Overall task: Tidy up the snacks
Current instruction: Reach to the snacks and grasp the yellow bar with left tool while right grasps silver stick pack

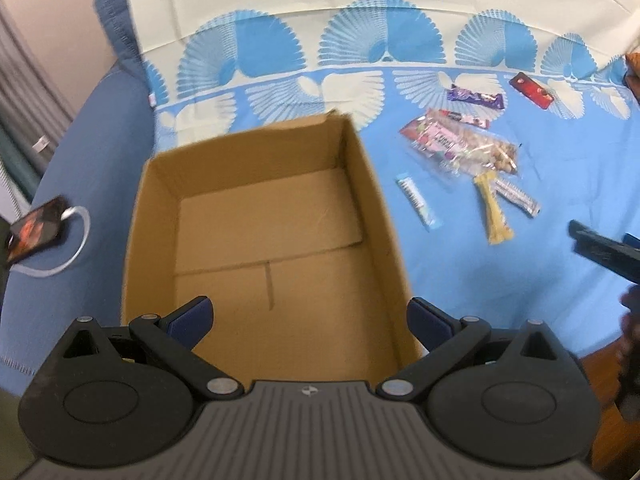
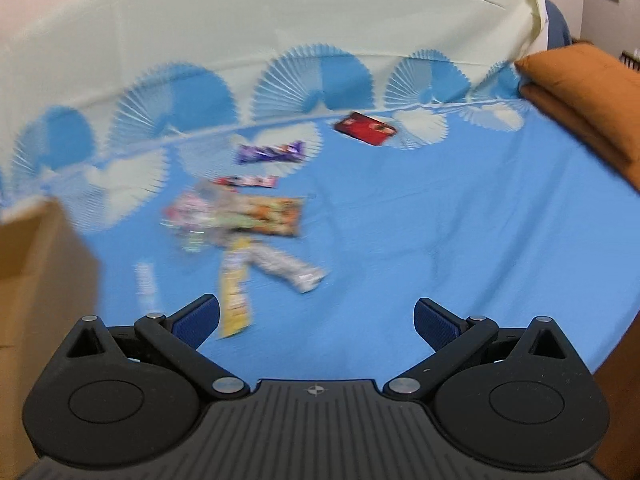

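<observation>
In the left wrist view the left gripper point(image 1: 309, 322) sits at the bottom centre of the frame, its two blue-padded fingers spread wide with nothing between them, poised over the near end of an open cardboard box point(image 1: 376, 184) that fills the middle of the frame and shows only its bare brown floor. The box rests on a blue bedsheet point(image 1: 500, 272) printed with pale fan shapes. To the right of the box, on the sheet, the snacks lie loosely grouped: a purple bar point(image 1: 475, 97) and a red packet point(image 1: 533, 90) toward the upper right, a clear bag of nuts point(image 1: 464, 145) below them, then a small blue-white stick point(image 1: 419, 199), a yellow bar point(image 1: 494, 210) and a silver wrapper point(image 1: 516, 196) crossing each other. A phone point(image 1: 38, 228) with a white cable lies at the left edge. In the right wrist view, which is motion-blurred, the right gripper point(image 2: 317, 322) occupies the bottom centre, likewise released and empty, above bare sheet, with the yellow bar's end just beside its left finger. An orange cushion point(image 2: 584, 92) sits at the upper right.
</observation>
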{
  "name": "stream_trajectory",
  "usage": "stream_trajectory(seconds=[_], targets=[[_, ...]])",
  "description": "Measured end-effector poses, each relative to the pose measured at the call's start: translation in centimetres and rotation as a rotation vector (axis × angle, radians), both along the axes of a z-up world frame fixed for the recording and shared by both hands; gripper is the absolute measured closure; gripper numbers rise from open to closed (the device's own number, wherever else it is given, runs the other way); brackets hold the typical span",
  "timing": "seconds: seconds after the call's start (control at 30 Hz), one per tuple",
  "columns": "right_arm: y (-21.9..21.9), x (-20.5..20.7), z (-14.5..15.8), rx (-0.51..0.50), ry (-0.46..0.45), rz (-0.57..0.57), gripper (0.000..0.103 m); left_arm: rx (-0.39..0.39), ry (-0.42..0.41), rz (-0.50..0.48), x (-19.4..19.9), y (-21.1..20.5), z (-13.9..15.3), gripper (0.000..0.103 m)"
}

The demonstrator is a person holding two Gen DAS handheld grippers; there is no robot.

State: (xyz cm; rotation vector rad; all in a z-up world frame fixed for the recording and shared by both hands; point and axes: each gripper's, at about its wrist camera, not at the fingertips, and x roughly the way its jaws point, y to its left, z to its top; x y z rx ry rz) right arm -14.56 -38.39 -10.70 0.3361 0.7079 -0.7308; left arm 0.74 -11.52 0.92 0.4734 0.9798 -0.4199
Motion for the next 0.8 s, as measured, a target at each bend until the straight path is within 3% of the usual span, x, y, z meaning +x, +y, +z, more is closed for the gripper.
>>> stream_trajectory(seconds=[0.17,0.33,0.47,0.5,0.63,0.73,0.8], targets=[[-5.5,5.2,-5.9,0.035,0.138,0.106,0.0,-0.007,0.026,-0.019,1.6,-4.2,-0.4,0.0],[-7.0,10.8,-9.3,0.007,0.21,0.288,0.0,0.015,0.023,-0.015,3.3,-7.1,-1.1,0.0],[-7.3,14.1,-11.1,-0.046,0.259,0.355,0.0,0.034,0.03,-0.012,4.6,-9.0,-2.0,0.0],[-7.4,14.1,-11.1,-0.043,0.217,0.368,0.003,0.037,0.031,-0.015,4.9,-9.4,-2.1,0.0],[-8.1,13.0,-11.0,0.035,0.083,0.376,0.047,0.031,0.038,-0.048,5.3,-11.7,-3.0,0.0],[-8.0,11.9,-11.0,0.011,0.064,0.401,0.058,0.002,0.072,-0.062,6.2,-14.0,-4.1,0.0],[-8.3,10.9,-10.7,0.028,0.067,0.362,0.059,-0.023,0.104,-0.065,6.9,-15.5,-5.2,0.0]])
